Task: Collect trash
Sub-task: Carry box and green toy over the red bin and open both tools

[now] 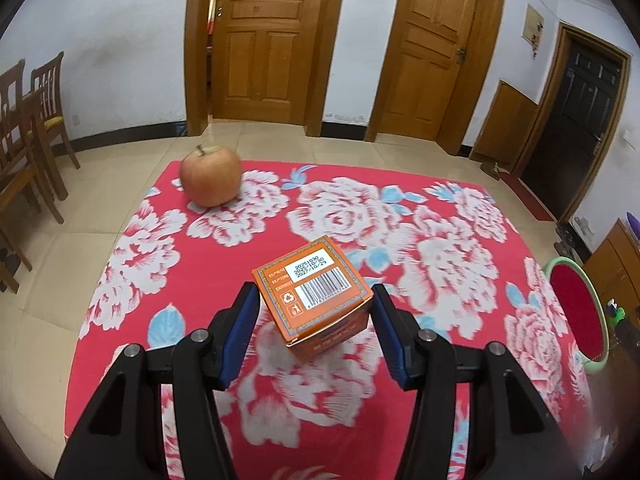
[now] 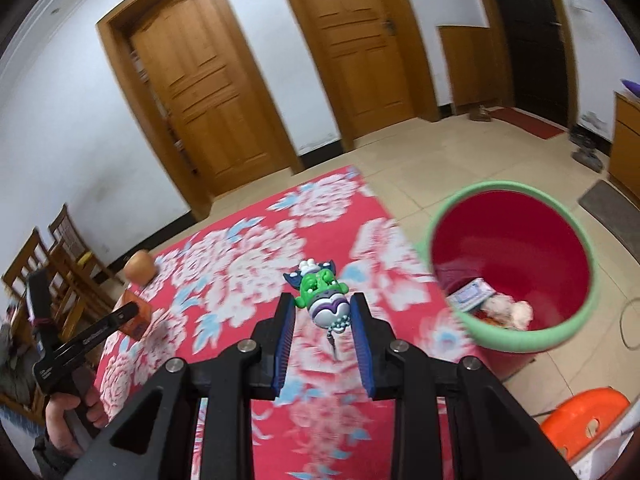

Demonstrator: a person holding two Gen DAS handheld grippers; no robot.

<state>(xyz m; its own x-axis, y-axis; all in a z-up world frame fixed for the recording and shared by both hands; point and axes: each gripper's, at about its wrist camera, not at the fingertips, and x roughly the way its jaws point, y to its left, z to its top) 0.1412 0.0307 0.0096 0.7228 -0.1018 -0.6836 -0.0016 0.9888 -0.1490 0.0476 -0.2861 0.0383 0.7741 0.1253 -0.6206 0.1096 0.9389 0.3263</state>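
Bin (image 2: 568, 332) beside counter (image 1: 360, 208) holds litter; left gripper (image 1: 312, 312) jaws clamp orange box (image 1: 316, 292), right gripper (image 2: 322, 312) jaws clamp green toy (image 2: 324, 292).

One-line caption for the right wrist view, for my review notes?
Right hand-held gripper holds a green toy figure above the floral tablecloth, beside a red bin with trash inside.

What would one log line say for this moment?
left gripper: shut on orange box | right gripper: shut on green toy | bin: nearby
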